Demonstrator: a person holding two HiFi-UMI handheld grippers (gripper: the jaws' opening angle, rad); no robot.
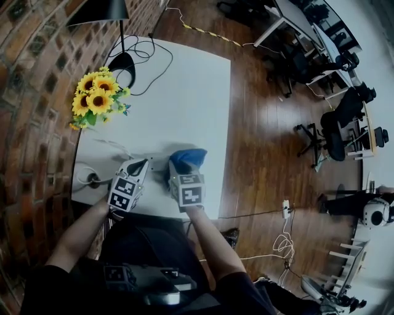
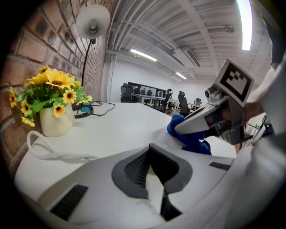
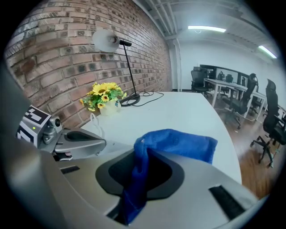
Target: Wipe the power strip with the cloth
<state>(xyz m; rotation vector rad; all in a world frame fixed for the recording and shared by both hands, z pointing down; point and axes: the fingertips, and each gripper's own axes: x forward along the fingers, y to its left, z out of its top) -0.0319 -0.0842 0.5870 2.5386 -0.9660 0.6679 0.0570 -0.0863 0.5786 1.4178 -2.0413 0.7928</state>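
The white power strip [image 2: 167, 140] lies on the white table [image 1: 184, 92] near its front edge and is hard to tell from the tabletop. My left gripper [image 2: 154, 188] is shut on a white end of it, and in the head view this gripper [image 1: 140, 165] sits at the left. The blue cloth [image 3: 178, 143] is pinched in my right gripper [image 3: 138, 179], its loose end draped forward over the jaws. In the left gripper view the cloth [image 2: 190, 138] rests against the strip's far end under the right gripper [image 2: 210, 118]. The cloth [image 1: 189, 157] shows just ahead of the right gripper [image 1: 178, 167].
A vase of sunflowers [image 1: 95, 101] stands at the table's left by the brick wall [image 1: 37, 74]. A black lamp [image 1: 98, 12] and its dark cables [image 1: 144, 58] are at the far end. A white cable loop [image 2: 44, 152] lies left of my left gripper. Office chairs [image 1: 332, 123] stand on the wooden floor.
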